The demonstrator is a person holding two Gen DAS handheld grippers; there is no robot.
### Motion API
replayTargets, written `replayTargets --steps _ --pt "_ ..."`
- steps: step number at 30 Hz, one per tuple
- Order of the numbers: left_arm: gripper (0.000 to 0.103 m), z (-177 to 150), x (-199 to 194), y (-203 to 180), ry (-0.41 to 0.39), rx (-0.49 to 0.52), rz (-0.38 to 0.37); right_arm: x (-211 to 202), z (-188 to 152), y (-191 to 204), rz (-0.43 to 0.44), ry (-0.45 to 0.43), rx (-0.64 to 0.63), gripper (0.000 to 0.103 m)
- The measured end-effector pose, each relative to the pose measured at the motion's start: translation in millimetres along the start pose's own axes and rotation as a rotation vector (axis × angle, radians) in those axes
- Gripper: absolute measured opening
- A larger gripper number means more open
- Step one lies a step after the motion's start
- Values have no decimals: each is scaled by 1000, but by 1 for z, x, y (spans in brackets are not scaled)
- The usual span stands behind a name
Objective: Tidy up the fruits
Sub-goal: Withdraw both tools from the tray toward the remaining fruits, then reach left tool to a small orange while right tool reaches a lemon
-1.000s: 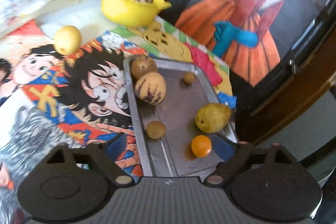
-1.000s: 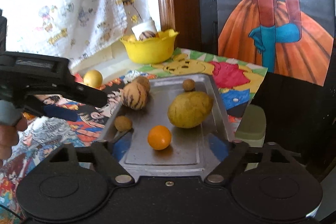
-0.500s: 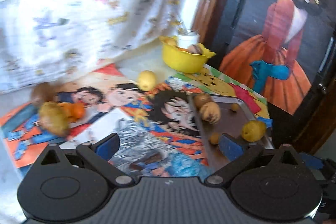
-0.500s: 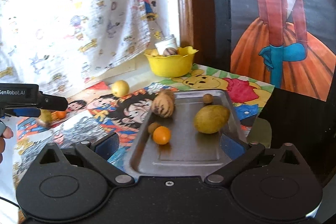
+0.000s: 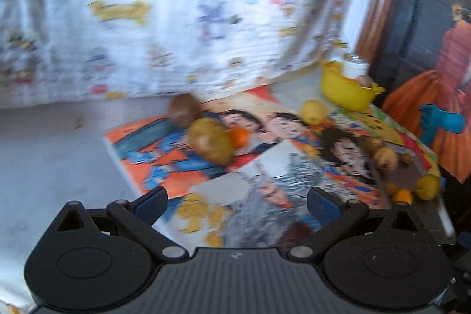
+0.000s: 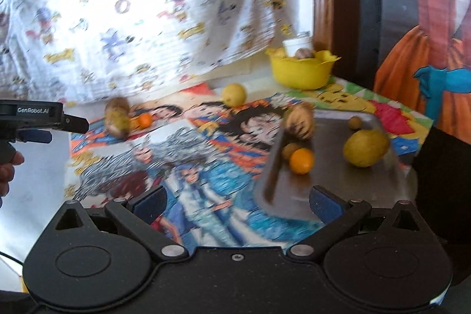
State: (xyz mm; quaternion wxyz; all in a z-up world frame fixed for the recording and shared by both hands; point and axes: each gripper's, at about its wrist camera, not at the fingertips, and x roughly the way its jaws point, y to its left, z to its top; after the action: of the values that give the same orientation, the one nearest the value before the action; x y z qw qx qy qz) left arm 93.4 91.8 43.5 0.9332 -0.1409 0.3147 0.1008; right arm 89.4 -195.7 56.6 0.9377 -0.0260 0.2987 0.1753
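Observation:
My left gripper (image 5: 237,200) is open and empty above the cartoon mat. Ahead of it lie a brown round fruit (image 5: 184,114), a yellow-green fruit (image 5: 210,143) and a small orange (image 5: 240,136). A lemon (image 5: 313,111) lies farther right. My right gripper (image 6: 238,202) is open and empty, short of the metal tray's (image 6: 338,196) near left corner. The tray holds an orange (image 6: 300,161), a big yellow-green fruit (image 6: 365,147), a striped fruit (image 6: 300,122) and two small brown ones. In the right wrist view the left gripper (image 6: 79,125) enters from the left edge.
A yellow bowl (image 6: 303,72) with fruit and a white cup stands at the back right by a wooden frame. A printed cloth (image 6: 147,5) hangs behind the table. A dark panel with a painted figure (image 6: 426,64) closes the right side. A person's hand (image 6: 7,169) shows at the left.
The left view has swung left, from the tray to the loose fruits on the mat. The right gripper has drawn back from the tray, and its jaws stand wider.

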Motion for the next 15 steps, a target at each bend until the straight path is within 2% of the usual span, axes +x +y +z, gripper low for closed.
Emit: replayTargets --steps 9,15 --pt "103 -3 3 35 3 -66 56 14 -4 24 50 58 -63 102" --pt "103 -2 7 44 -9 -43 65 24 -2 33 52 86 -88 102"
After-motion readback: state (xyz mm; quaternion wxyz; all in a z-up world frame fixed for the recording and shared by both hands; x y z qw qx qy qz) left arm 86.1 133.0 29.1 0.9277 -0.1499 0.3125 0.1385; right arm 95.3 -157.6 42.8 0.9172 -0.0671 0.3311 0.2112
